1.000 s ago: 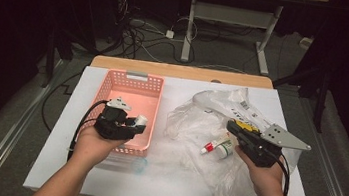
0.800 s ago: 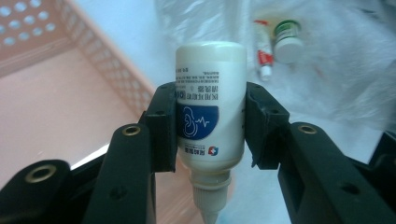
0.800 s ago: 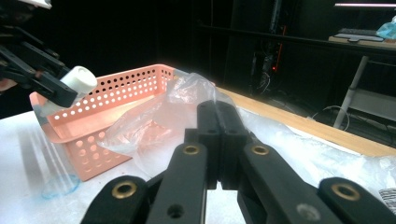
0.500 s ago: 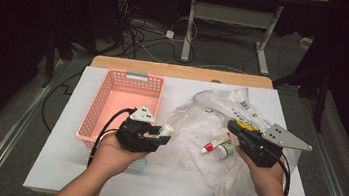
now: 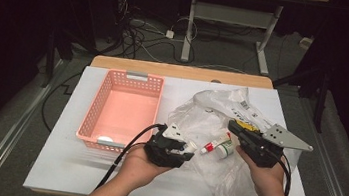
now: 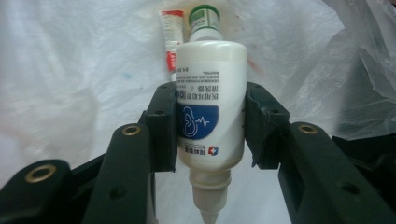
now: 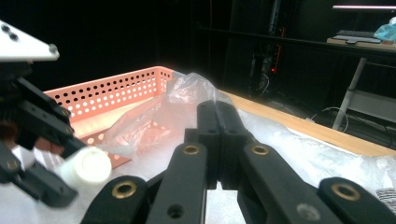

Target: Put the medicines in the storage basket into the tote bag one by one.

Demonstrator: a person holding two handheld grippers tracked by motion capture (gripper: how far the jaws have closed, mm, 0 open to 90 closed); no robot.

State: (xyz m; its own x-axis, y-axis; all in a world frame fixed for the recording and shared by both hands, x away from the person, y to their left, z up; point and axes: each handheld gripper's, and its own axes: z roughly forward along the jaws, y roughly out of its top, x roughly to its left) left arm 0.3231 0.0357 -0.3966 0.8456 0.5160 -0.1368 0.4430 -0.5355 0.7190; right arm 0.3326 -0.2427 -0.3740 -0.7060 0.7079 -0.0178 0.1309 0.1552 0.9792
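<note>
Left gripper (image 6: 210, 128) clamped on white plastic squeeze bottle with blue label (image 6: 210, 112), just right of pink perforated basket (image 5: 95, 113), likely to carry it. Right gripper (image 7: 218, 116) jaws together, pinching crumpled clear plastic bag (image 5: 221, 109), probably steadying it.

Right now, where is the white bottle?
In the left gripper view the white bottle sits clamped between the left gripper jaws, above the clear plastic bag, right of the pink basket.
</note>
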